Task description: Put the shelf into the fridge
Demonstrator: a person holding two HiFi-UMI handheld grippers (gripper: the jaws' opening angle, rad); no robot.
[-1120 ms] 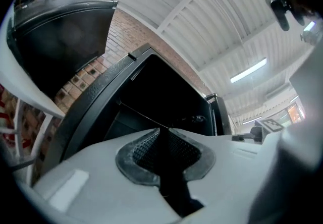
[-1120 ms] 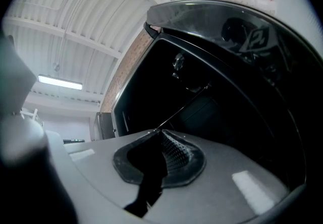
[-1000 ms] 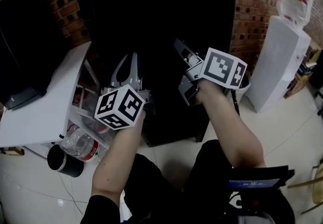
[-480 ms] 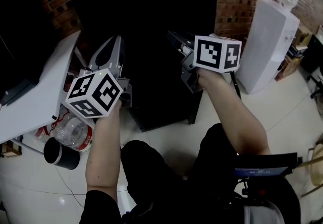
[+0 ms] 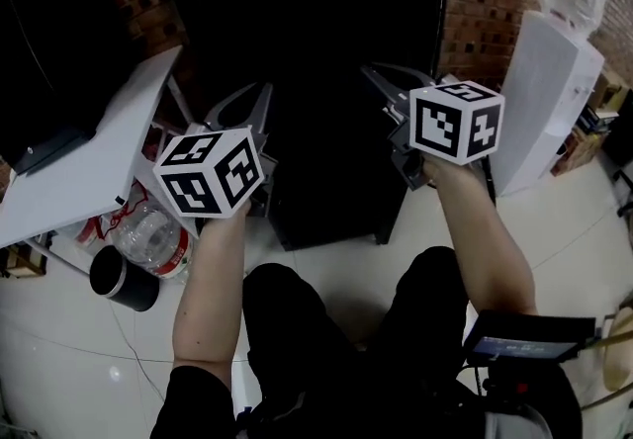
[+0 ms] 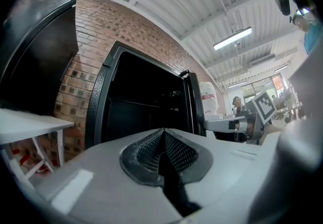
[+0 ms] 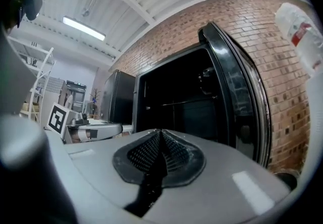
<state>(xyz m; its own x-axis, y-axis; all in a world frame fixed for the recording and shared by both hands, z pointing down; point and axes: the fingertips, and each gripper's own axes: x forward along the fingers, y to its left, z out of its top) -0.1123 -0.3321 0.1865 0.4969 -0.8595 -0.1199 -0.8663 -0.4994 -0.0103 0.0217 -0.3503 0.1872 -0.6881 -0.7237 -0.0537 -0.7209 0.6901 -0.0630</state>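
Black fridge (image 5: 307, 81) stands open before me. The left gripper (image 6: 163, 133) and right gripper (image 7: 160, 134) both have their jaws together on nothing. A shelf (image 7: 186, 101) seems to sit across the inside already, so I judge the placing done.

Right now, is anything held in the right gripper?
No, the right gripper has its jaws shut together with nothing between them, facing the open fridge.
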